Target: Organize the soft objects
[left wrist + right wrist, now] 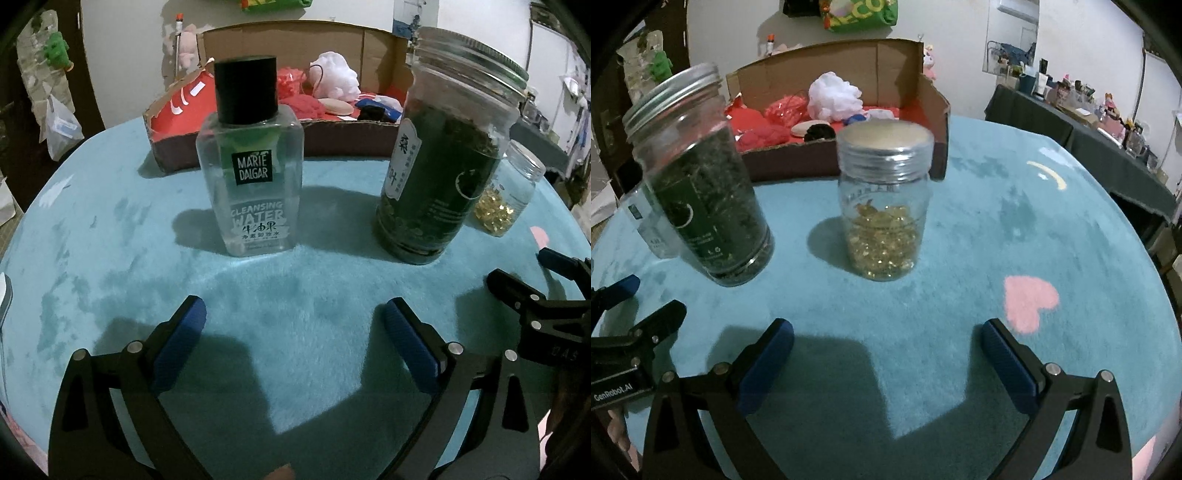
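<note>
While both tongs, left (291,339) & right (886,362), hang apart w/ nothing between, soft objects (833,96) lie in cardboard box (846,157) at table (110,240) rear. Left view only: cleansing water bottle (251,162). Right view only: pink heart (1028,301).

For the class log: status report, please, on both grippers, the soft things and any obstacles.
Left gripper open, empty; right gripper open, empty. Soft items lie in cardboard box. Cleansing water bottle, tea jar, capsule jar stand before it.

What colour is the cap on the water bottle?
Black cap, clearest in the left wrist view.
</note>
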The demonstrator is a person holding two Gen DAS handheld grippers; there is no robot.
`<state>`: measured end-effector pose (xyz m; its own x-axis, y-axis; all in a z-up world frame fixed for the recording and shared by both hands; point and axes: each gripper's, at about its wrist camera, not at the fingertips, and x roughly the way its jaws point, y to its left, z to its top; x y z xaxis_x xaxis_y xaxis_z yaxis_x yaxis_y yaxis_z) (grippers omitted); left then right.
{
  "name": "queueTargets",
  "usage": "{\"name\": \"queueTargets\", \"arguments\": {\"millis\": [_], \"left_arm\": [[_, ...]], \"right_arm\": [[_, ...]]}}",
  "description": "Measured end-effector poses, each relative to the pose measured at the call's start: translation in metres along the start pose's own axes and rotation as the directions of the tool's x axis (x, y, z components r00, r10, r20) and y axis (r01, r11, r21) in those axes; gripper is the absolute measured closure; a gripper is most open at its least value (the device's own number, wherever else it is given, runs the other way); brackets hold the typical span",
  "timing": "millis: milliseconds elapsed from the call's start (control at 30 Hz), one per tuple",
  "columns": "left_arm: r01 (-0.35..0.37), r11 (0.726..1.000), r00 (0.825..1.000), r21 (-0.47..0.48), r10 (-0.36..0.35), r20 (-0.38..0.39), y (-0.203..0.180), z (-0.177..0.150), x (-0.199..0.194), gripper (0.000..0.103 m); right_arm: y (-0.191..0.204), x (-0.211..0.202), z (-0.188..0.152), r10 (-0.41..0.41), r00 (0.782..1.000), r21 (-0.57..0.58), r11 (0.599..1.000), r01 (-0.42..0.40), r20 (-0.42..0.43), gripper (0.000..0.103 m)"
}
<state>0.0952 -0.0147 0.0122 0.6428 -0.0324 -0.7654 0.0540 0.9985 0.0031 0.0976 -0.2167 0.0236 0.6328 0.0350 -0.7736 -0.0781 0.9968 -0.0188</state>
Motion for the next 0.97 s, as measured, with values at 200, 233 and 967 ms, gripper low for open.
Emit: {"name": "queueTargets", "arguments": {"millis": [200, 233, 967], "left_arm": [[-0.004, 1.000, 1.000, -0.008, 0.004, -0.004, 0.0014, 0.0032, 0.0010, 0.001], [-0.004, 1.000, 1.000, -0.009, 0.004, -0.004, 0.0018, 0.0034, 0.0010, 0.001], [-0.012, 1.000, 1.000, -0.018, 0.012, 0.005, 0.0025, 0.0021, 0.0025, 0.001]], "right_arm": [[0.0015, -0.0012, -0.0016, -0.006, 1.000, 0.002, 1.000, 0.006, 0.005, 0.000], [0.0013, -0.0011, -0.0018, -0.005, 1.000, 0.004, 1.000, 0.005, 0.007, 0.000], [0.0027, -0.0028, -0.0051, -0.011, 1.000, 0.005, 1.000, 0.011, 0.016, 0.000]]}}
